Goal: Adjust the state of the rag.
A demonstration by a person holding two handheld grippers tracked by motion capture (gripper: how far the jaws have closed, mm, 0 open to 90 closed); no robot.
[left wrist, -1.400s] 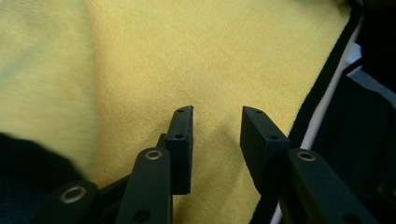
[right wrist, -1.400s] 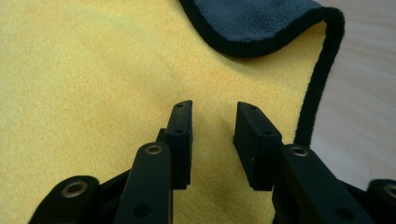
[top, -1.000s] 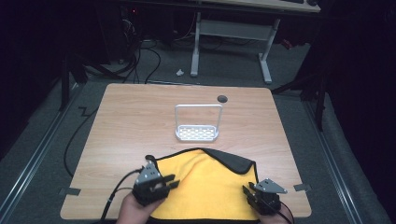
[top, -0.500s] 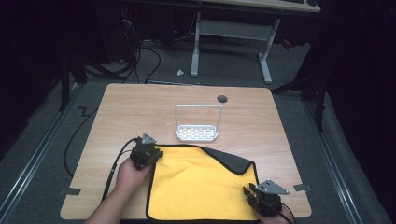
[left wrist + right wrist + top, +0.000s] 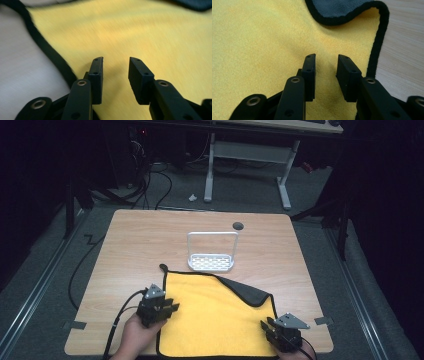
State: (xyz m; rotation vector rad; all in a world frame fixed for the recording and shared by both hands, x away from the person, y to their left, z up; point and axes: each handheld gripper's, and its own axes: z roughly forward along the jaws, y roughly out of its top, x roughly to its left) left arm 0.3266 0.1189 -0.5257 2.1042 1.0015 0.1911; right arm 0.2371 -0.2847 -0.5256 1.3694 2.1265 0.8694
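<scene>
Left gripper (image 5: 169,308) sits over the near-left edge of the cloth (image 5: 215,317), its jaws having just been opening and now standing apart with nothing between them, only yellow fabric below. Right gripper (image 5: 270,329) waits at the near-right corner, jaws likewise parted and clamped on nothing, hovering above the cloth beside its black border. Largest thing here is the wooden table (image 5: 135,250), and the yellow cloth lies spread flat on its near half, black-edged, with the far-right corner folded back to show a dark grey underside. Just beyond the cloth's far edge stands a small white rack (image 5: 211,262), a perforated tray with a tall wire loop rising from it; nothing rests in it. Farther back, a small dark round hole (image 5: 238,225) marks the tabletop.
</scene>
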